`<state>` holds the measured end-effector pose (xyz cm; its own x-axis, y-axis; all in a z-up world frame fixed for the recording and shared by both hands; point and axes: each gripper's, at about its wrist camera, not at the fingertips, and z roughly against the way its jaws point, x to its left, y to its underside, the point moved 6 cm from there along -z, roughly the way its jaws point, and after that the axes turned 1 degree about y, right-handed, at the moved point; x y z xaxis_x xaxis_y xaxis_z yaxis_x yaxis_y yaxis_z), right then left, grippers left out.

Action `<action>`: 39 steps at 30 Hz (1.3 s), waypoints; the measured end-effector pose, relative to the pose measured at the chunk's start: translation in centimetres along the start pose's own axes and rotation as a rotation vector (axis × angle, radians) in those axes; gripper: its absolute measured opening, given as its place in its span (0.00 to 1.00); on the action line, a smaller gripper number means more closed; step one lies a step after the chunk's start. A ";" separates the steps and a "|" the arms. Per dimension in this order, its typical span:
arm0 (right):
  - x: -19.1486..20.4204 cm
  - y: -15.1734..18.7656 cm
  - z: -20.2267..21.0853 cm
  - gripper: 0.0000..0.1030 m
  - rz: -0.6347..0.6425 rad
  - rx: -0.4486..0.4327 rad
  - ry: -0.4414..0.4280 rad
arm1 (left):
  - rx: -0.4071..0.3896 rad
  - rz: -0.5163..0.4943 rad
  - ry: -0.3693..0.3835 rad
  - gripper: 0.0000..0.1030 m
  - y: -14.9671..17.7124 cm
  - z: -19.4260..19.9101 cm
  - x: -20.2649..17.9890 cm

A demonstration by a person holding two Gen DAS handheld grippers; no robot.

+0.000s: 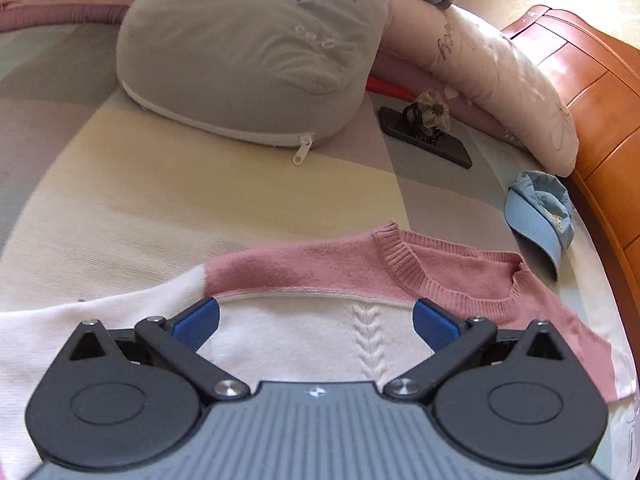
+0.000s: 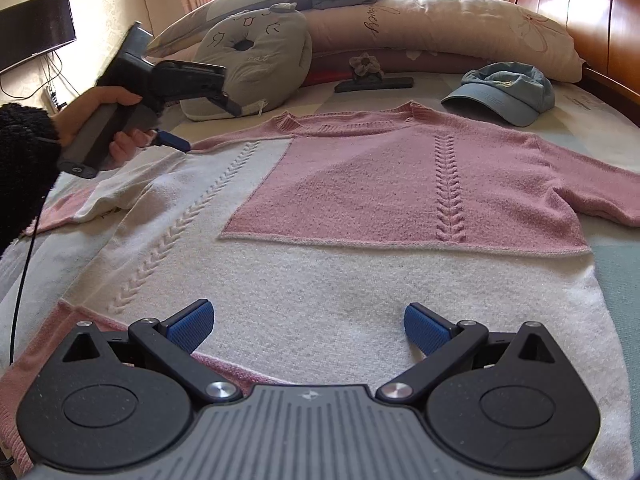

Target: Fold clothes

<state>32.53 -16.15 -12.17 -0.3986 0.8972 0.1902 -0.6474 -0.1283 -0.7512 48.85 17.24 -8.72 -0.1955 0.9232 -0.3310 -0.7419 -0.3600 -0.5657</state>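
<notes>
A pink and white sweater lay spread flat, front up, on the bed, filling the middle of the right wrist view, its collar toward the top of the frame and its hem at the bottom. One sleeve ran off to the right edge, the other to the left edge.

The right gripper sat at the bottom centre of its own view, over the white lower part of the sweater near the hem. Its jaws stood wide open with the white knit showing between the blue pads, gripping nothing.

The left gripper filled the bottom of the left wrist view, over the sweater's shoulder, where the white panel meets the pink band below the collar. Its jaws were also spread wide and held nothing; whether the pad tips touched the knit could not be told. In the right wrist view the same gripper showed at the upper left, held in a hand with a dark fuzzy sleeve, one blue tip just at the sweater's left shoulder.

Beyond the collar, in the upper part of both views, lay a grey cushion, a dark phone with a flower piece on it, and a blue cap, all apart from the sweater. A long pink pillow ran along behind them, with a wooden headboard at the upper right.
</notes>
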 end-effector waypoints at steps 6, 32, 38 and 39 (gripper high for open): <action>0.5 0.3 0.0 1.00 0.009 -0.011 0.024 | -0.033 0.079 -0.070 0.99 2.7 6.6 6.8; 1.1 0.3 -0.1 1.00 0.008 -0.022 0.005 | -0.024 0.200 0.126 0.99 1.7 3.5 10.5; 1.1 0.3 -0.2 1.00 0.010 -0.021 0.004 | 0.052 0.110 0.130 0.99 1.9 -1.0 7.4; 1.1 0.3 -0.2 1.00 0.010 -0.020 0.003 | 0.030 0.126 0.132 0.99 1.5 -1.5 7.7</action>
<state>32.02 -15.09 -12.38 -0.4031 0.8972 0.1805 -0.6303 -0.1293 -0.7655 47.15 23.65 -13.23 -0.2040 0.8445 -0.4951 -0.7358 -0.4659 -0.4915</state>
